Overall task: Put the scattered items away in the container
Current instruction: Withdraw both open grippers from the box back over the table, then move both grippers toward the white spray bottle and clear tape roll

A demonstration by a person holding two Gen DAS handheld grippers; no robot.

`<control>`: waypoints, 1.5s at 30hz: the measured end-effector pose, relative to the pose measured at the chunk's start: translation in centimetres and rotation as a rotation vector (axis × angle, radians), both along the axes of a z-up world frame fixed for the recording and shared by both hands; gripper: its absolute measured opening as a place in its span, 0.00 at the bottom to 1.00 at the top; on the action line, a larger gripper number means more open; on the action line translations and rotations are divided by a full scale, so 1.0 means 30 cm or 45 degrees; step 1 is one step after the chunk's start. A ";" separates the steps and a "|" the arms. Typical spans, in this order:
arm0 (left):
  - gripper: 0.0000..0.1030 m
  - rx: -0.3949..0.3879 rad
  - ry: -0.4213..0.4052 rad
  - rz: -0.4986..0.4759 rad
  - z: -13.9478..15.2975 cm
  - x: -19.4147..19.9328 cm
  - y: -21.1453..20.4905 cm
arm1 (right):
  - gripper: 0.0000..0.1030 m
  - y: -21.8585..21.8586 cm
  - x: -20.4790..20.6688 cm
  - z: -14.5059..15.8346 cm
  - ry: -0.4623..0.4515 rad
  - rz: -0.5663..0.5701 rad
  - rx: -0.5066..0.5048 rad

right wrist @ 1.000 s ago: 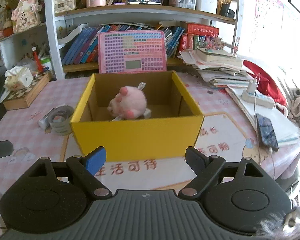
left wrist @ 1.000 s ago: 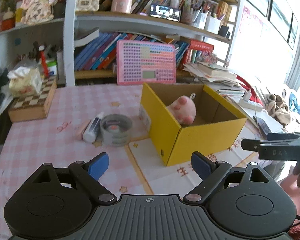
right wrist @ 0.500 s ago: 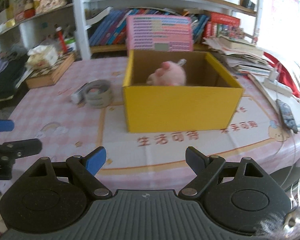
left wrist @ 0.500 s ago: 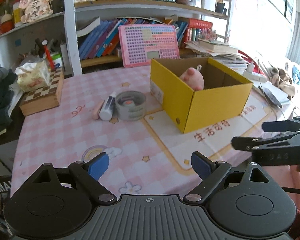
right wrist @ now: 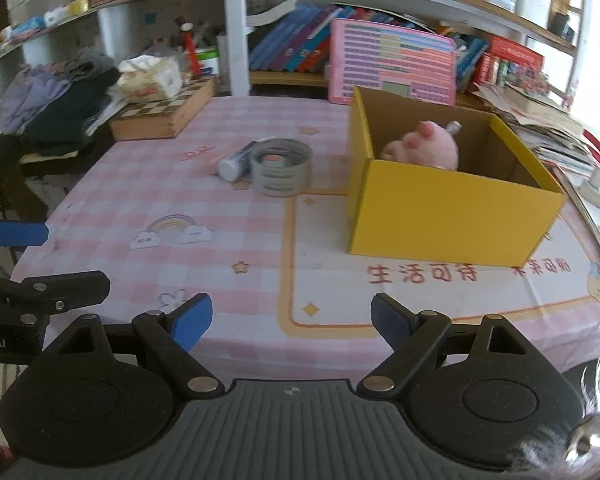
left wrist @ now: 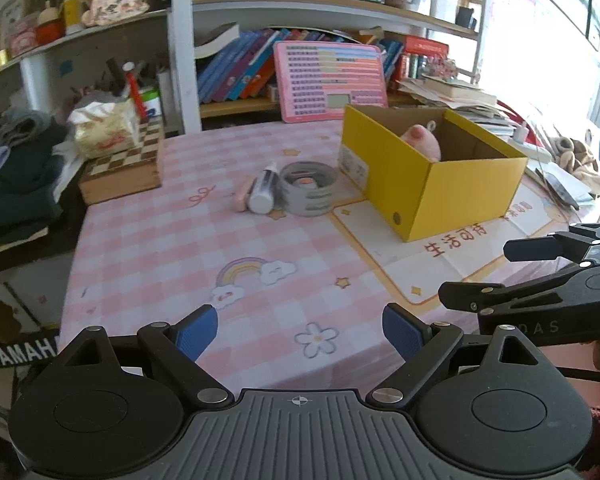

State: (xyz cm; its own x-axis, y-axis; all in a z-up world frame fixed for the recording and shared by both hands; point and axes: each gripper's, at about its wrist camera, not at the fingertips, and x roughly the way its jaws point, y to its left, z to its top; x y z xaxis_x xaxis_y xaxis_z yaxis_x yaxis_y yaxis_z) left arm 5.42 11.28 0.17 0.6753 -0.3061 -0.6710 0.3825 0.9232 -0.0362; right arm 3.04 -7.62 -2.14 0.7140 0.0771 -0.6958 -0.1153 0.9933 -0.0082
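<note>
A yellow cardboard box [left wrist: 456, 196] [right wrist: 452, 216] stands on the pink checked tablecloth with a pink plush toy [left wrist: 422, 142] [right wrist: 424, 148] inside it. Left of the box lie a grey tape roll [left wrist: 309, 189] [right wrist: 281, 168], a white tube [left wrist: 263, 192] [right wrist: 236, 162] and a pink stick [left wrist: 242, 198], touching one another. My left gripper [left wrist: 300, 330] is open and empty over the table's near edge, far short of these items. My right gripper [right wrist: 291, 320] is open and empty too, in front of the box. Each gripper shows at the other view's side.
A wooden chessboard box [left wrist: 124, 172] with a tissue pack on it sits at the back left, beside dark folded clothes [left wrist: 16, 184]. A pink toy tablet [left wrist: 328, 76] leans on the bookshelf behind the box. Papers and a phone lie on the right.
Both grippers have pulled back from the box toward the near table edge, so box and items look smaller and farther. The right view has swung leftward. Jaws stayed open.
</note>
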 end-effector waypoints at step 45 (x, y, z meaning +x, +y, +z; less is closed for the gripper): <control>0.87 0.014 -0.009 0.127 -0.081 0.316 0.034 | 0.77 0.088 0.466 -0.013 0.006 0.132 -0.034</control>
State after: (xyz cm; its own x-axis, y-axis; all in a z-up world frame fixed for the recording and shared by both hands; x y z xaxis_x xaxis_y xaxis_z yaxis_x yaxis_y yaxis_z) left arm 14.90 12.29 -2.25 0.7066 -0.2296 -0.6693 0.2886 0.9572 -0.0237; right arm 17.02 -4.99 -2.52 0.6998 0.1318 -0.7021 -0.2177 0.9754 -0.0338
